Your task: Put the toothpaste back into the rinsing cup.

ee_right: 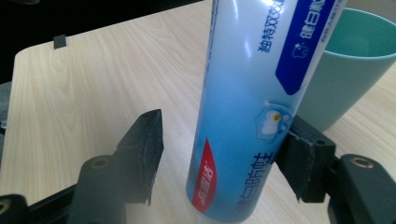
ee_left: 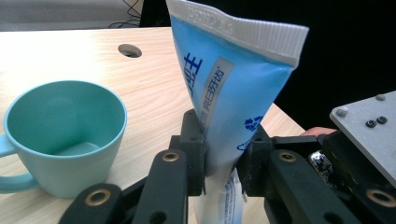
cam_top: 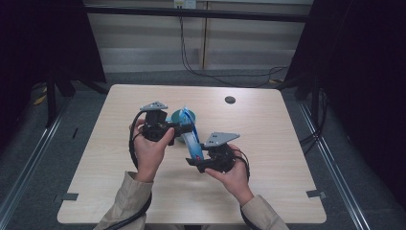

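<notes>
The tube [ee_right: 252,93] is looking glossy plastic, the cup [ee_left: 60,135] matt and smooth, the surface [ee_right: 102,88] showing pale wood grain.

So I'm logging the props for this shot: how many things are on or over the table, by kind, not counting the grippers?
Toothpaste tube: 1
Green cup: 1
Total: 2

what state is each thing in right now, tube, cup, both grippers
toothpaste tube: off the table, crimped end up, clamped in the left jaws
cup: upright on the table, open top, looks empty
left gripper: jaws shut on the tube
right gripper: jaws open around the tube, a gap at one pad
</notes>
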### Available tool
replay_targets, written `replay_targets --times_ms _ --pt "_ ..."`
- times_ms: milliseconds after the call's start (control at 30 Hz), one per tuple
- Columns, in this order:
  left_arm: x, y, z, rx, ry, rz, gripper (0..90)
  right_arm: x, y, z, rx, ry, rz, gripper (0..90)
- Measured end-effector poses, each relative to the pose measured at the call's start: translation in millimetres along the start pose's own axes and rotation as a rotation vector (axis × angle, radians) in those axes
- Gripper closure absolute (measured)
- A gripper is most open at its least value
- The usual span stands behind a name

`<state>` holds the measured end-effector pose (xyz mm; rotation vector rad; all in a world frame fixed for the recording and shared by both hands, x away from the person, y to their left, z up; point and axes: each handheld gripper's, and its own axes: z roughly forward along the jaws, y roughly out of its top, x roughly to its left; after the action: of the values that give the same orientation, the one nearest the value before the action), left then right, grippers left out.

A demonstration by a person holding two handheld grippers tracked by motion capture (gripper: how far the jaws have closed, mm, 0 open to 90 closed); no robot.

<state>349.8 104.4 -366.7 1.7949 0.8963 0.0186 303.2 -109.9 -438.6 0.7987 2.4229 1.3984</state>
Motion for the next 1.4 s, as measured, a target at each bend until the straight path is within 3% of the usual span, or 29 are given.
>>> replay_targets --times_ms 300,467,700,767,1100,1400 --pt "-1.3 0.5 0.9 -0.014 0.008 0.01 75.5 5.4 1.1 3.6 -0.002 0.012 -0.014 35.4" --pt "-4.0 2.8 -2.6 -0.016 -0.007 0.037 75.7 4.5 1.5 0.6 -0.003 0.016 -0.03 34.9" --pt "-5.7 10.0 -10.9 -0.023 0.018 0.067 75.6 -3.3 -1.7 -10.1 -0.004 -0.034 -0.066 24.0" --pt "-5.0 11.8 -12.7 -0.025 0.032 0.075 75.6 -8.3 -6.9 -14.4 0.007 -0.053 -0.068 21.1" --pt "-3.4 22.5 -18.8 -0.025 0.066 0.097 75.5 -35.0 -53.0 -33.8 0.085 -0.12 0.017 15.1" --pt "-2.2 32.0 -24.2 -0.045 0.095 0.1 75.4 -44.5 -83.7 -43.8 0.126 -0.15 0.06 14.4"
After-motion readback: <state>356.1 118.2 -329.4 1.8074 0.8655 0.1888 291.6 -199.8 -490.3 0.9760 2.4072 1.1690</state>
